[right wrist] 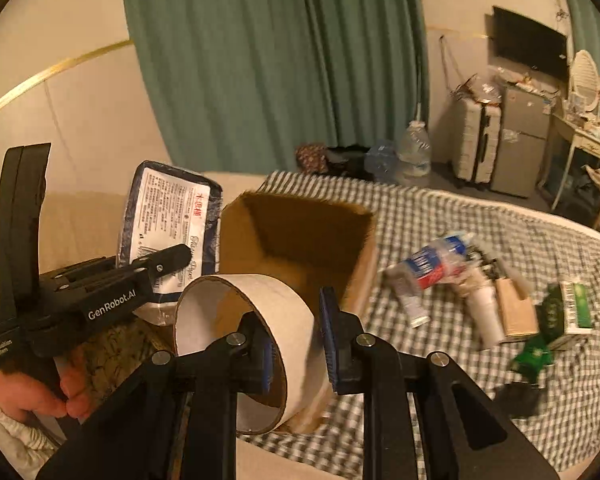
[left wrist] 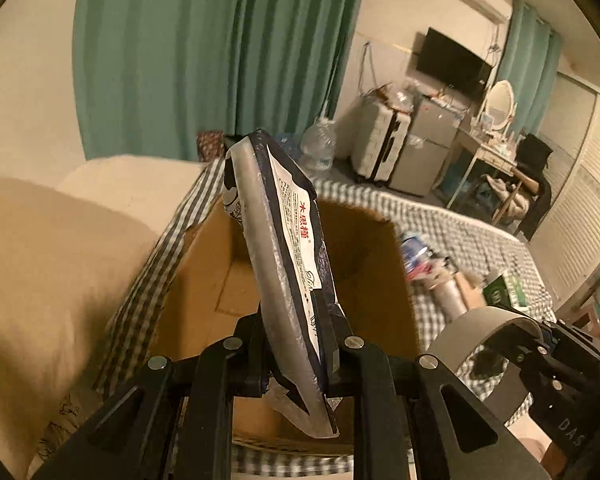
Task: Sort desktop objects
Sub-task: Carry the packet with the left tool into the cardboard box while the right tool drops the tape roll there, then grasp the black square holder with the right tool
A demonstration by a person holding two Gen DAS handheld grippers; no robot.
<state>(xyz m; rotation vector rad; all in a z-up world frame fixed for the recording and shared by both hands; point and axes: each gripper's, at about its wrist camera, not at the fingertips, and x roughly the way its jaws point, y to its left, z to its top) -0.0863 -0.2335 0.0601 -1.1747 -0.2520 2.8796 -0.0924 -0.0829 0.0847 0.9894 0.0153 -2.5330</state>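
My left gripper (left wrist: 290,336) is shut on a dark blue and white packet (left wrist: 284,248) and holds it upright over the open cardboard box (left wrist: 364,280). The packet also shows in the right wrist view (right wrist: 172,216), left of the box (right wrist: 300,240). My right gripper (right wrist: 296,336) is shut on the wall of a cardboard tape roll (right wrist: 256,332), one finger inside the ring and one outside, beside the box's near corner. The roll shows in the left wrist view (left wrist: 472,336) at the lower right.
The box stands on a checked cloth (right wrist: 440,216) over a bed. Loose items lie to the right: a crushed bottle (right wrist: 428,264), a white cup (right wrist: 488,312), a small brown box (right wrist: 516,312), a green carton (right wrist: 568,312). A beige cushion (left wrist: 40,264) lies at the left.
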